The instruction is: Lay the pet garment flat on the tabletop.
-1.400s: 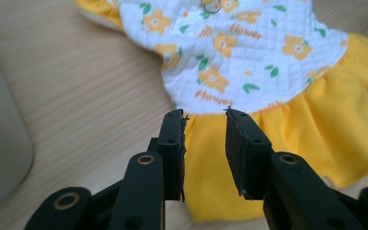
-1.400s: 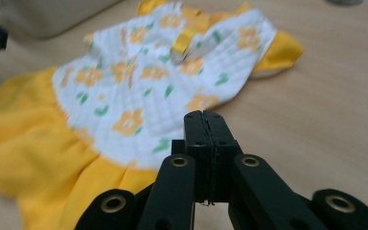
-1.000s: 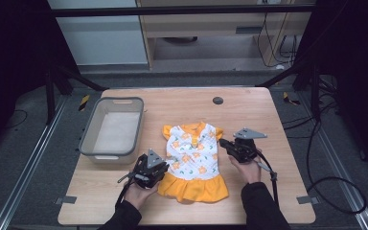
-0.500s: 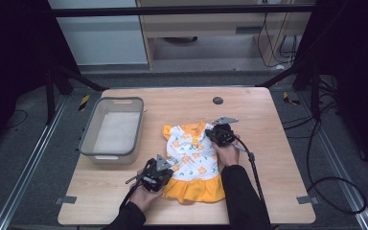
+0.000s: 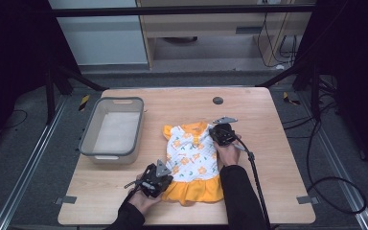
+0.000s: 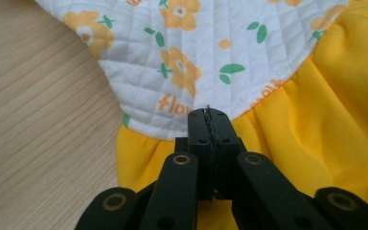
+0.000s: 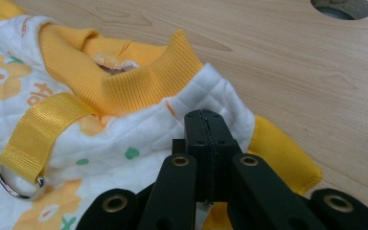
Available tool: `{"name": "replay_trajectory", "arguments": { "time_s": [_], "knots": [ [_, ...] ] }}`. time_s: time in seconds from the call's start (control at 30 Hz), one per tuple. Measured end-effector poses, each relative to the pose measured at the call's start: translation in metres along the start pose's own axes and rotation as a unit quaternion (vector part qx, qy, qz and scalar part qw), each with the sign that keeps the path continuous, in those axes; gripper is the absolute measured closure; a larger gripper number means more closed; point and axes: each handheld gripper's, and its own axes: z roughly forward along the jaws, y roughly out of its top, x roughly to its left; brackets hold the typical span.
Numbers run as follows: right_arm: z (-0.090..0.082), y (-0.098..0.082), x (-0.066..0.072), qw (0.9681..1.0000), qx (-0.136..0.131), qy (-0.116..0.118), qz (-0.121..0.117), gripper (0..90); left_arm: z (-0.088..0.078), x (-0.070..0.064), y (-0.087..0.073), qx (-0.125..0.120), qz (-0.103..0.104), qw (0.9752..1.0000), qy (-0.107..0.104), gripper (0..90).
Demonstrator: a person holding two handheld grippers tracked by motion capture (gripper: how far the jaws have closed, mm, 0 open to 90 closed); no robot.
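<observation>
Dress point(image 5: 193, 160): small quilted garment, white with orange flowers and green leaves, yellow ribbed collar, yellow ruffled skirt. Lies flat at lower centre of the high view on the wooden surface point(image 5: 268, 143), collar toward the top of the frame, skirt toward the bottom.

Strap point(image 7: 40, 127): yellow webbing with metal ring point(image 7: 17, 184), at left of the right tool view, on the dress back.

Left tool point(image 6: 208, 112): lower centre-left of the high view, at the skirt seam. Its jaws have just been closing and now stand fully together; whether cloth is pinched between the tips cannot be told.

Right tool point(image 7: 202, 115): jaws fully together, tips over the quilted shoulder beside the collar; hold on cloth cannot be told.

Basin point(image 5: 88, 141): grey plastic, left of the dress, well apart.

Round hole point(image 5: 217, 100): in the surface, above the dress.
</observation>
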Motion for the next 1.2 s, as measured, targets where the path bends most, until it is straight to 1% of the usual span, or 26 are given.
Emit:
{"name": "replay_trajectory", "arguments": {
  "time_s": [0.1, 0.23, 0.33, 0.4, 0.47, 0.5, 0.53, 0.57, 0.6, 0.63, 0.67, 0.7, 0.73, 0.77, 0.8, 0.83, 0.87, 0.9, 0.93, 0.97, 1.03, 1.1, 1.13, 1.17, 1.2],
  "knots": [
    [0.0, 0.0, 0.001, 1.0, 0.001, -0.003, 0.0, 90.0, 0.0, 0.001, 0.0, 0.001, -0.002, 1.0, -0.003, 89.1],
    [0.0, 0.0, 0.001, 1.0, 0.001, -0.006, -0.001, 90.0, 0.0, 0.0, 0.0, 0.0, 0.0, 1.0, 0.0, 89.0],
    [-0.002, 0.001, 0.001, 1.0, -0.001, -0.002, 0.0, 90.0, -0.001, -0.001, -0.001, -0.005, 0.001, 1.0, 0.001, 86.9],
    [-0.007, 0.003, 0.001, 1.0, -0.009, 0.002, -0.003, 90.0, -0.002, -0.002, -0.001, -0.01, 0.003, 0.9999, 0.003, 87.0],
    [-0.015, 0.007, -0.001, 0.9998, -0.02, 0.009, 0.0, 90.0, -0.006, -0.002, 0.001, -0.019, 0.003, 0.9998, 0.001, 86.6],
    [-0.015, 0.007, -0.001, 0.9998, -0.02, 0.009, 0.0, 90.0, -0.009, -0.002, 0.003, -0.027, 0.0, 0.9996, 0.001, 86.6],
    [-0.019, 0.009, -0.002, 0.9996, -0.024, 0.015, 0.003, 90.0, -0.014, -0.003, 0.004, -0.04, 0.0, 0.9992, 0.001, 86.7],
    [-0.025, 0.011, -0.002, 0.9993, -0.03, 0.022, 0.005, 90.0, -0.019, -0.002, 0.007, -0.048, 0.001, 0.9988, 0.001, 86.6],
    [-0.036, 0.015, -0.001, 0.9988, -0.038, 0.03, 0.0, 90.0, -0.023, -0.001, 0.009, -0.054, 0.0, 0.9985, 0.002, 86.8],
    [-0.043, 0.018, 0.0, 0.9985, -0.042, 0.034, -0.005, 90.0, -0.028, 0.001, 0.012, -0.065, -0.002, 0.9979, 0.004, 87.2],
    [-0.051, 0.02, 0.001, 0.9981, -0.047, 0.038, -0.009, 90.0, -0.033, 0.004, 0.015, -0.073, -0.003, 0.9973, 0.004, 87.7],
    [-0.059, 0.021, 0.002, 0.9976, -0.053, 0.043, -0.014, 90.0, -0.04, 0.011, 0.024, -0.088, -0.012, 0.996, 0.015, 88.6],
    [-0.059, 0.021, 0.002, 0.9976, -0.053, 0.043, -0.014, 90.0, -0.04, 0.011, 0.024, -0.088, -0.012, 0.996, 0.015, 89.2],
    [-0.076, 0.021, 0.006, 0.9964, -0.058, 0.058, -0.019, 90.0, -0.041, 0.016, 0.029, -0.093, -0.018, 0.9953, 0.02, 89.6],
    [-0.076, 0.021, 0.006, 0.9964, -0.058, 0.058, -0.019, 90.0, -0.041, 0.019, 0.033, -0.096, -0.022, 0.9948, 0.023, 89.6],
    [-0.088, 0.017, 0.011, 0.9956, -0.057, 0.068, -0.029, 90.0, -0.037, 0.025, 0.041, -0.096, -0.028, 0.9946, 0.03, 89.7],
    [-0.088, 0.017, 0.011, 0.9956, -0.057, 0.068, -0.029, 90.0, -0.037, 0.025, 0.041, -0.096, -0.028, 0.9946, 0.03, 89.7],
    [-0.097, 0.011, 0.016, 0.995, -0.055, 0.077, -0.033, 90.0, -0.031, 0.031, 0.051, -0.094, -0.028, 0.9943, 0.042, 89.8],
    [-0.097, 0.011, 0.016, 0.995, -0.055, 0.077, -0.033, 90.0, -0.031, 0.031, 0.051, -0.094, -0.028, 0.9943, 0.042, 89.7],
    [-0.101, 0.007, 0.018, 0.9945, -0.053, 0.082, -0.038, 90.0, -0.026, 0.034, 0.058, -0.089, -0.028, 0.9946, 0.046, 89.7],
    [-0.11, -0.004, 0.025, 0.9936, -0.047, 0.094, -0.042, 90.0, -0.017, 0.039, 0.068, -0.085, -0.028, 0.9946, 0.054, 89.7],
    [-0.116, -0.013, 0.031, 0.9927, -0.043, 0.102, -0.048, 90.0, -0.008, 0.043, 0.077, -0.08, -0.029, 0.9947, 0.058, 89.7],
    [-0.121, -0.026, 0.039, 0.9916, -0.032, 0.113, -0.054, 90.0, -0.002, 0.046, 0.083, -0.075, -0.027, 0.9947, 0.065, 89.7],
    [-0.122, -0.031, 0.041, 0.9914, -0.028, 0.116, -0.054, 90.0, 0.009, 0.05, 0.09, -0.072, -0.031, 0.9947, 0.067, 89.6],
    [-0.122, -0.031, 0.041, 0.9914, -0.028, 0.116, -0.054, 90.0, 0.009, 0.05, 0.09, -0.072, -0.031, 0.9947, 0.067, 89.5]
  ]
}}
